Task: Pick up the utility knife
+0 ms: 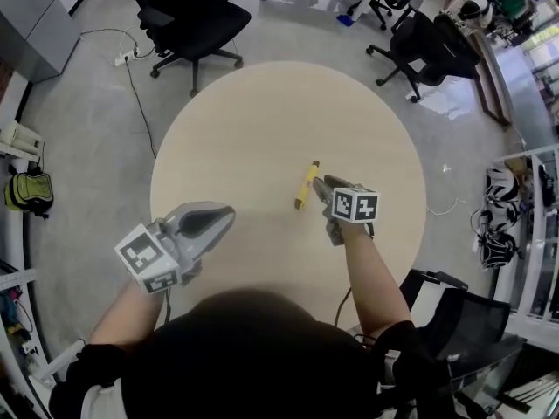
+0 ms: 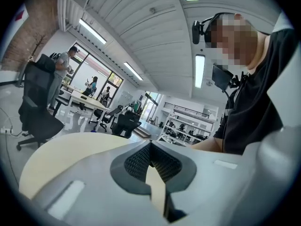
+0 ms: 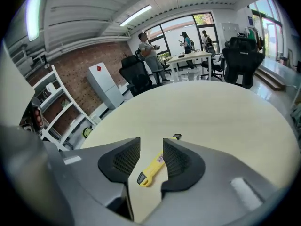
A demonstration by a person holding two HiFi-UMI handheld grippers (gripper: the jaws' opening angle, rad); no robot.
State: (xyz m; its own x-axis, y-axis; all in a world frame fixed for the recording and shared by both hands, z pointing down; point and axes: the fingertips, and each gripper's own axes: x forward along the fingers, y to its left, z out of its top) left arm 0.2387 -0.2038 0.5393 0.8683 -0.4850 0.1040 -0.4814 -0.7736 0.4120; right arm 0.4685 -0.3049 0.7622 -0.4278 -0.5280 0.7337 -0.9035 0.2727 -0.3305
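- The slim yellow utility knife (image 1: 307,186) is lying on the round pale table (image 1: 244,129), its long axis pointing away from you.
- Your right gripper (image 1: 323,184) is tilting down just beside it, jaws apart.
- Your left gripper (image 1: 225,218) is clenching nothing.

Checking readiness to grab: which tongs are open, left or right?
The right tongs: jaws apart, with the yellow utility knife on the table seen between them. The left tongs are shut and empty.

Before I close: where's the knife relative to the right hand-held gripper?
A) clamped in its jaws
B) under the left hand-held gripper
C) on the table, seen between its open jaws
C: the knife lies flat on the table; the right hand-held gripper is open.
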